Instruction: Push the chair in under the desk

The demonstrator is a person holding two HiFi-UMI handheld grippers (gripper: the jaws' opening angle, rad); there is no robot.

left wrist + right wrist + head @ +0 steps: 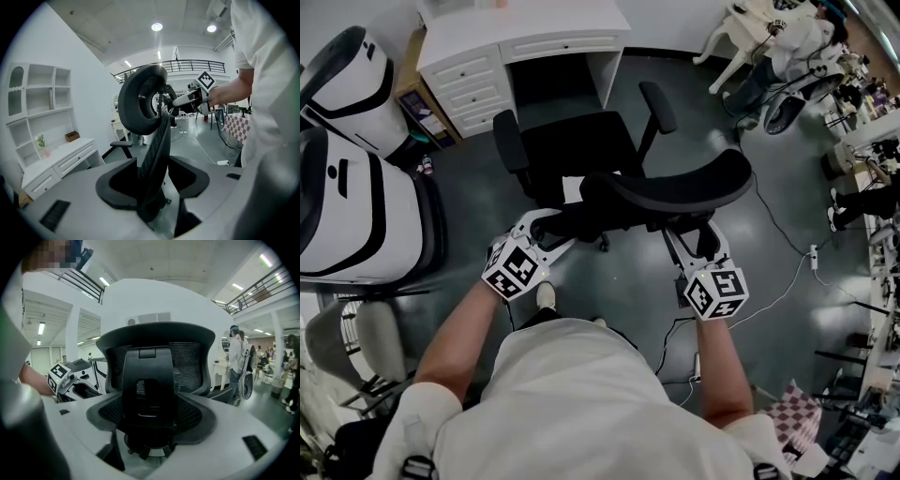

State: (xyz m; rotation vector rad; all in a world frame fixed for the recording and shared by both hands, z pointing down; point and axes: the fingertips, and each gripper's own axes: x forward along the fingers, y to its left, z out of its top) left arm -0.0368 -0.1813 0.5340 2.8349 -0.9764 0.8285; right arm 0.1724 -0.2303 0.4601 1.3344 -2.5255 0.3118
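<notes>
Left tongs (pixel 551 227) and right tongs (pixel 694 242) are each pinching the backrest of a black mesh office chair (pixel 581 150) standing before the white drawered bench's (pixel 525 28) front edge

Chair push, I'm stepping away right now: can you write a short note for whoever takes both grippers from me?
Left gripper: shut on the left edge of the backrest.
Right gripper: shut on the spine at the rear of the backrest, as far as its view shows.
Chair: stands in front of the white desk, facing its opening, not yet under it.
Done: both grips are on.
Left: roll the chair forward under the desk, then let go.
</notes>
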